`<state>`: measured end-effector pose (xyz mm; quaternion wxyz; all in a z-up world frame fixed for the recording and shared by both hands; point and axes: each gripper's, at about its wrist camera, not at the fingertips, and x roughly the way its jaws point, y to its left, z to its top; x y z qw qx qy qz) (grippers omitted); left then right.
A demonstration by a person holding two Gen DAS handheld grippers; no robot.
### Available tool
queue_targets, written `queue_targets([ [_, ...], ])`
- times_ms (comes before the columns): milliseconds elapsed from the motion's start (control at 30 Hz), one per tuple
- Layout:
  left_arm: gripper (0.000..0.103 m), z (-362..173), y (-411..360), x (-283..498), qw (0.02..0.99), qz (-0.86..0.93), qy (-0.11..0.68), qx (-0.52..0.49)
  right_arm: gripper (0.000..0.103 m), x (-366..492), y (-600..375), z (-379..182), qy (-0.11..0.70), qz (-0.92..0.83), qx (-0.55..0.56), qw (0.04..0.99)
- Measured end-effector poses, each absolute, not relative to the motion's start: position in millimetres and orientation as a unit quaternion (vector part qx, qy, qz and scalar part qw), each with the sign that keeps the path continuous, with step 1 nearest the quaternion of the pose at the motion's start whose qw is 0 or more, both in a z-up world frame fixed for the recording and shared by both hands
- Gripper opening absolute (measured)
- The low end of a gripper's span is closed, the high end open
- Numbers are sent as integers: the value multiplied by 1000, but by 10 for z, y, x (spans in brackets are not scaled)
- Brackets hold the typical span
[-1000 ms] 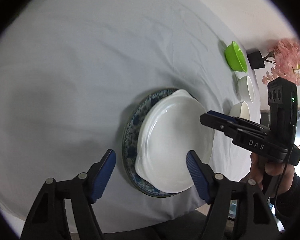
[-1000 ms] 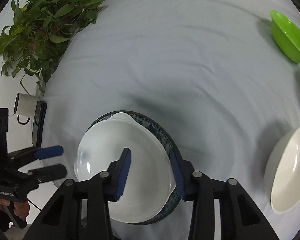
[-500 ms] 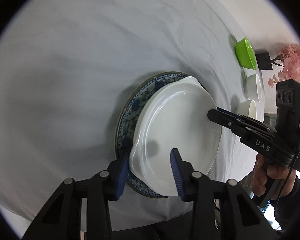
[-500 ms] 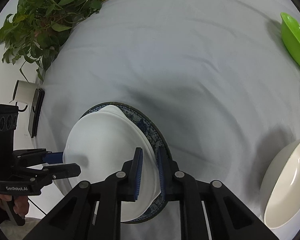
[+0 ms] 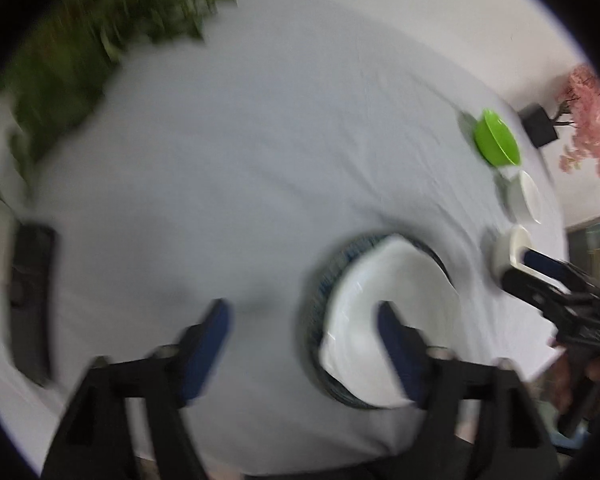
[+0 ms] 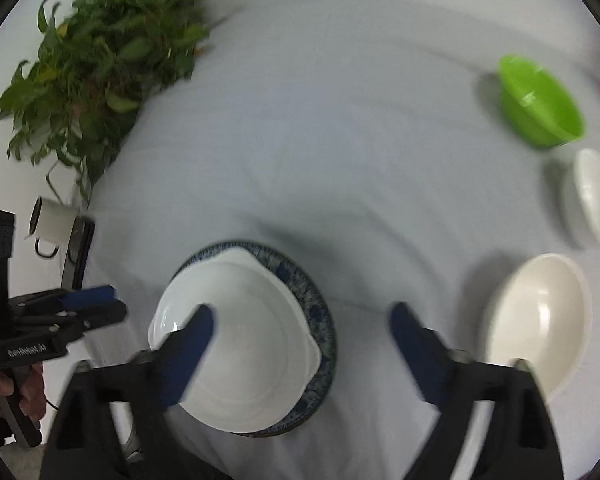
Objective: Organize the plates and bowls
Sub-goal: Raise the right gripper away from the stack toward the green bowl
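stack: wide white ceramic dish (image 6: 236,344) is sitting on blue-patterned round plate (image 6: 320,316), near table edge | left gripper (image 5: 300,340) and right gripper (image 6: 300,344) are both opening, holding nothing | advice: be lifting clear before reaching right toward cream bowl (image 6: 540,320)

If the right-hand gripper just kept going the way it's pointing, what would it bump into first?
Probably the bare white tablecloth, in the gap between the white dish on the blue patterned plate and the cream bowl. The right gripper is opening, nothing between its fingers; depth is uncertain.
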<state>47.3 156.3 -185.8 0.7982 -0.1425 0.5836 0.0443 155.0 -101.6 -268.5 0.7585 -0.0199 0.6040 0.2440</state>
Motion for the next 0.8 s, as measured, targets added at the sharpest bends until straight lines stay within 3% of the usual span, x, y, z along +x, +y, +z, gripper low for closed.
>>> queue_targets([
  [167, 89, -1416, 1510, 626, 838, 43, 537, -82, 101, 1415, -1364, -2305, 598, 165, -4, 784],
  [200, 83, -1347, 1496, 654, 844, 35, 530, -79, 94, 1392, -1423, -2256, 600, 149, 0, 786],
  [233, 74, -1266, 1450, 694, 850, 22, 522, -71, 85, 1363, -1530, -2192, 599, 138, 5, 788],
  [267, 42, -1224, 1406, 728, 851, 10, 521, -63, 56, 1329, -1638, -2114, 596, 129, 11, 793],
  [300, 8, -1194, 1347, 776, 850, -8, 524, -54, 38, 1300, -1710, -2063, 594, 119, 12, 796],
  [333, 1, -1157, 1260, 835, 847, -23, 530, -45, 36, 1275, -1798, -1996, 591, 105, 15, 800],
  [367, 2, -1098, 1179, 853, 851, -32, 523, -45, 36, 1259, -1874, -1929, 585, 95, 24, 805],
  [400, 2, -1000, 1102, 870, 859, -45, 508, -49, 43, 1238, -1979, -1861, 578, 92, 40, 810],
  [433, 4, -929, 1046, 882, 864, -52, 498, -51, 54, 1226, -2054, -1809, 576, 89, 51, 811],
  [467, 24, -861, 986, 905, 868, -52, 492, -49, 89, 1218, -2148, -1763, 572, 82, 62, 814],
  [500, 73, -820, 930, 929, 869, -43, 491, -46, 102, 1208, -2248, -1713, 563, 73, 71, 820],
  [533, 94, -768, 876, 958, 871, -22, 490, -43, 103, 1183, -2348, -1647, 546, 62, 79, 832],
  [567, 102, -716, 841, 953, 877, -7, 479, -43, 103, 1169, -2419, -1605, 539, 52, 82, 836],
  [800, 101, -519, 440, 1092, 892, -9, 451, -26, 103, 1362, -2879, -1598, 531, 52, 106, 839],
])
